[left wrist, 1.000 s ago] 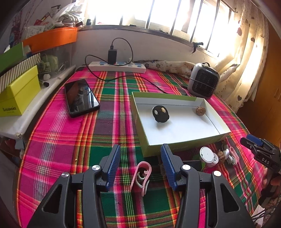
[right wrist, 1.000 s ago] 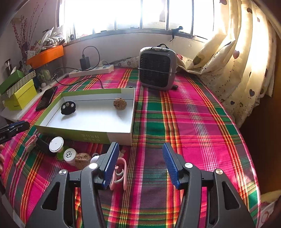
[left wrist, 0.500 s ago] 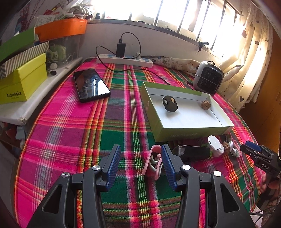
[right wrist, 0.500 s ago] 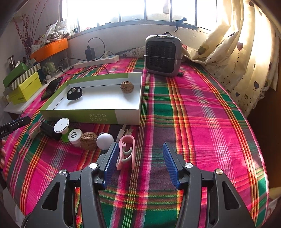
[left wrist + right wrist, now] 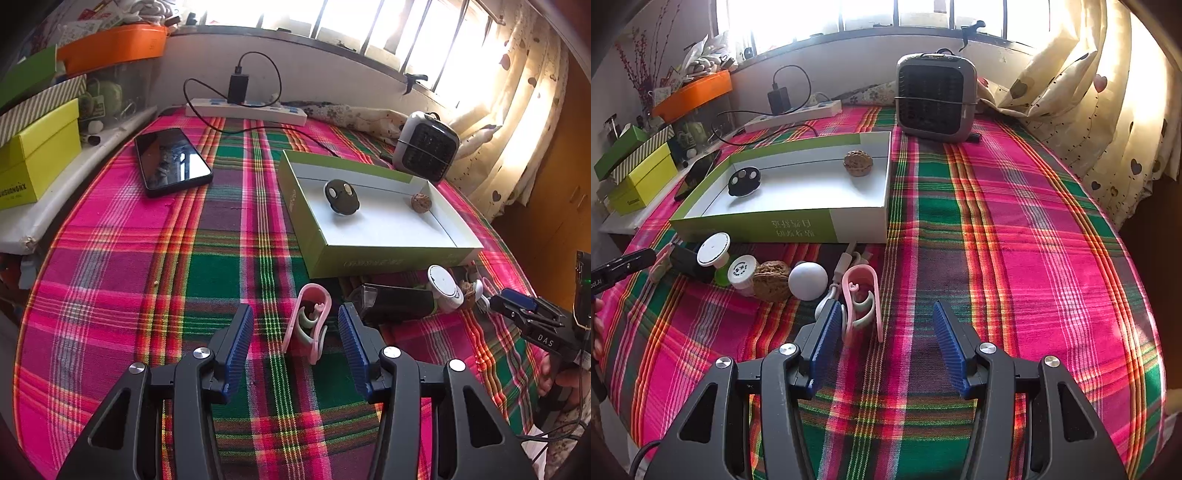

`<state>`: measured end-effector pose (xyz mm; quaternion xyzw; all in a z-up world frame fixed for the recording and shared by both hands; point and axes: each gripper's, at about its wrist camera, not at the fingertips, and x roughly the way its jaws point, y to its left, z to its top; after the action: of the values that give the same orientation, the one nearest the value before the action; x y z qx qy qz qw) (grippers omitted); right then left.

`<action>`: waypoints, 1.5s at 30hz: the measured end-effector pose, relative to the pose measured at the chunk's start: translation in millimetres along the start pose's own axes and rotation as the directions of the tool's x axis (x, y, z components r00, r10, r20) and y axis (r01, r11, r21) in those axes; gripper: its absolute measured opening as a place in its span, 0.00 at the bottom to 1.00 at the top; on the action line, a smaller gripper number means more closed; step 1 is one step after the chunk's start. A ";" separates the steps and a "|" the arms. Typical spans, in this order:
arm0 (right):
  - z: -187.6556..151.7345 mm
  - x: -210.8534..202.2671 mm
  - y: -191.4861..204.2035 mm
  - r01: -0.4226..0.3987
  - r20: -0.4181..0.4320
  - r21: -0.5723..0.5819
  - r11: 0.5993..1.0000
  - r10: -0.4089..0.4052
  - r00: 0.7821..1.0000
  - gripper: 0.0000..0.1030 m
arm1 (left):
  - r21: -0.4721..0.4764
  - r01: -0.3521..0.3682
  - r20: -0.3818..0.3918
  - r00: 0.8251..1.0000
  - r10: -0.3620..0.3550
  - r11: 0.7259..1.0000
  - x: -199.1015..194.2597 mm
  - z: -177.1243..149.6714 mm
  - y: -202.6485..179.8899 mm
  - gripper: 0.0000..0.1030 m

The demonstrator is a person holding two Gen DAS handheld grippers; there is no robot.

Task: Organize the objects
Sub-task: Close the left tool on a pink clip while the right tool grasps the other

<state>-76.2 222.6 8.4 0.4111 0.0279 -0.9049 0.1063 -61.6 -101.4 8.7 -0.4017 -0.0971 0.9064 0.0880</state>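
A green-sided box (image 5: 373, 254) (image 5: 783, 227) on the plaid cloth holds a black oval object (image 5: 341, 196) (image 5: 744, 181) and a walnut (image 5: 421, 202) (image 5: 858, 163). My left gripper (image 5: 295, 339) is open, with a pink clip (image 5: 308, 321) lying between its fingertips on the cloth. My right gripper (image 5: 886, 332) is open, with another pink clip (image 5: 860, 299) just inside its left finger. In front of the box lie a white ball (image 5: 808, 280), a walnut (image 5: 772, 280), small white-capped bottles (image 5: 714, 251) and a black object (image 5: 397, 302).
A phone (image 5: 171, 160) lies at the left on the cloth. A small heater (image 5: 936, 98) stands behind the box, a power strip (image 5: 245, 110) along the back wall. Yellow, green and orange boxes (image 5: 37, 162) stack on the left shelf. Curtains (image 5: 1108, 110) hang on the right.
Both grippers have pulled back and shifted, so each pink clip now sits further between the fingers. The left view swung left; the objects on the cloth have not moved.
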 end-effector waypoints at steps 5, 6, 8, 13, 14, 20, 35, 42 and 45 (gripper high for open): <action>1.2 2.9 -2.9 0.005 -0.012 0.008 1.000 -0.005 1.000 0.47 | 0.004 -0.001 -0.014 1.000 0.001 1.000 4.2 -0.7 -0.6 0.45; 1.5 3.9 -3.0 0.003 -0.016 0.006 1.000 -0.003 1.000 0.47 | 0.005 -0.002 -0.017 1.000 0.002 1.000 5.1 -0.9 -0.5 0.45; 1.9 5.9 -2.1 -0.001 -0.024 0.000 1.000 0.001 1.000 0.46 | 0.007 -0.003 -0.021 1.000 0.003 1.000 6.3 -1.1 -0.7 0.45; 2.6 9.9 0.6 -0.022 -0.039 -0.014 1.000 0.021 0.999 0.46 | 0.025 -0.005 -0.033 0.999 0.006 1.000 10.2 -1.2 -3.2 0.45; 3.1 10.2 1.0 -0.023 -0.039 -0.016 1.000 0.022 0.999 0.46 | 0.028 -0.004 -0.035 0.999 0.005 1.000 10.7 -0.6 -3.6 0.45; 6.5 14.2 3.4 -0.024 -0.044 -0.032 0.999 0.023 0.999 0.46 | 0.048 -0.014 -0.038 0.999 0.016 0.999 13.9 1.4 -6.5 0.45; 10.5 17.9 3.1 -0.005 -0.046 -0.045 0.999 0.003 0.999 0.38 | 0.058 -0.034 -0.037 0.999 0.036 0.998 18.6 5.8 -7.7 0.43; 10.1 17.0 3.0 -0.006 -0.043 -0.043 0.999 0.004 0.999 0.26 | 0.049 -0.057 -0.033 0.998 0.059 0.997 18.0 6.0 -2.8 0.30; 10.1 17.0 3.1 -0.006 -0.043 -0.044 0.999 0.004 0.999 0.25 | 0.048 -0.059 -0.033 0.998 0.061 0.997 17.7 5.5 -1.8 0.28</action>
<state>-93.8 215.3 2.5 0.4279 0.0490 -0.8949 0.1170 -77.2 -96.0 0.2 -0.4176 -0.0621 0.9037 0.0717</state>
